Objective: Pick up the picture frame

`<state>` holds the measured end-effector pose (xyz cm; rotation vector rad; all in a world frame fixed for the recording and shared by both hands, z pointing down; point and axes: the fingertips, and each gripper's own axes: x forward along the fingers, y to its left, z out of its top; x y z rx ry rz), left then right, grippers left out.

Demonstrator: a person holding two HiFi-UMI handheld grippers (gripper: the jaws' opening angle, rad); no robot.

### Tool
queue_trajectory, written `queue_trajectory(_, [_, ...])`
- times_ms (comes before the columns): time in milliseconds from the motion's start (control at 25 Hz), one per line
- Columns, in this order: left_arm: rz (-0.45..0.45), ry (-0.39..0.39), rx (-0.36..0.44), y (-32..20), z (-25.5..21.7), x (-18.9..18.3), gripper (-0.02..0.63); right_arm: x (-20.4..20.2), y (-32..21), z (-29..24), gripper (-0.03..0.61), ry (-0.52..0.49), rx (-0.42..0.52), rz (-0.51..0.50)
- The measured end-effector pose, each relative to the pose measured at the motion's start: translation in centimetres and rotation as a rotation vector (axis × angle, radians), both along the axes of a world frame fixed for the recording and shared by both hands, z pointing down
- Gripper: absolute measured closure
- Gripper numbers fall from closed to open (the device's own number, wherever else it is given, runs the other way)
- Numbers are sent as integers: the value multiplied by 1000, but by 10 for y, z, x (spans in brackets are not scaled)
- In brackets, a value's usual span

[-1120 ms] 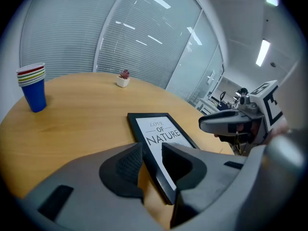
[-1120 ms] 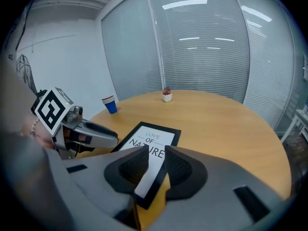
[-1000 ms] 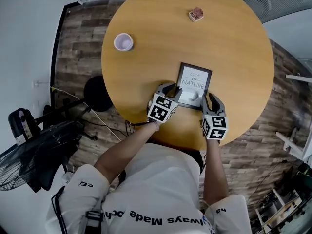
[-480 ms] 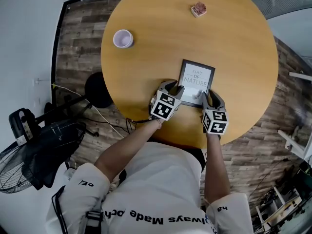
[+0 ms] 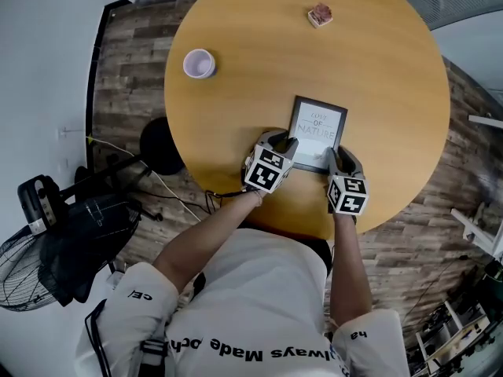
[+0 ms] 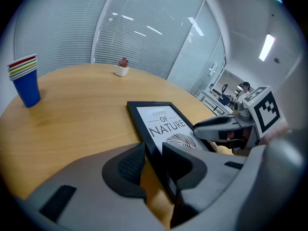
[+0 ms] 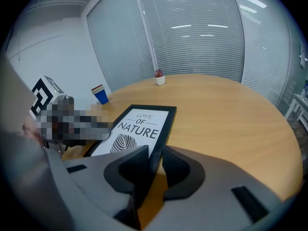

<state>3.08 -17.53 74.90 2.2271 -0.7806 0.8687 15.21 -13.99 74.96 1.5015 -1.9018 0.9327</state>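
Note:
A black picture frame (image 5: 316, 130) with a "Love of Nature" print lies near the front of the round wooden table (image 5: 377, 93). My left gripper (image 5: 281, 145) is shut on the frame's near left edge, and that edge sits between its pads (image 6: 153, 160). My right gripper (image 5: 336, 160) is shut on the near right edge (image 7: 153, 163). The frame (image 6: 161, 121) runs away from both jaws, print up (image 7: 139, 129). Its near end looks slightly raised off the table. From the left gripper view I also see the right gripper (image 6: 231, 125) beside the frame.
A stack of cups (image 5: 199, 64) stands at the table's left (image 6: 26, 83). A small potted plant (image 5: 320, 14) sits at the far side (image 7: 159, 77). A fan and black gear (image 5: 55, 242) are on the floor to the left. Glass walls with blinds surround the table.
Both grippers slid forward onto the frame's near corners and their jaws shut on its edges. The frame has shifted slightly away from me.

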Motion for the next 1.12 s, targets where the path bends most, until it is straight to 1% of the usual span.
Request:
queue_trajectory(360, [-17, -11, 4, 0, 0, -1, 492, 0, 0, -2, 479, 22, -5, 12])
queue_trajectory(600, [-14, -24, -4, 3, -5, -4, 495, -2, 5, -10, 479, 31, 1, 22])
queue_trajectory(880, [-23, -17, 16, 4, -19, -5, 502, -3, 8, -22, 480, 27, 16, 36])
queue_trajectory(1120, [-19, -7, 54, 4, -37, -5, 503, -5, 11, -40, 480, 35, 44, 38])
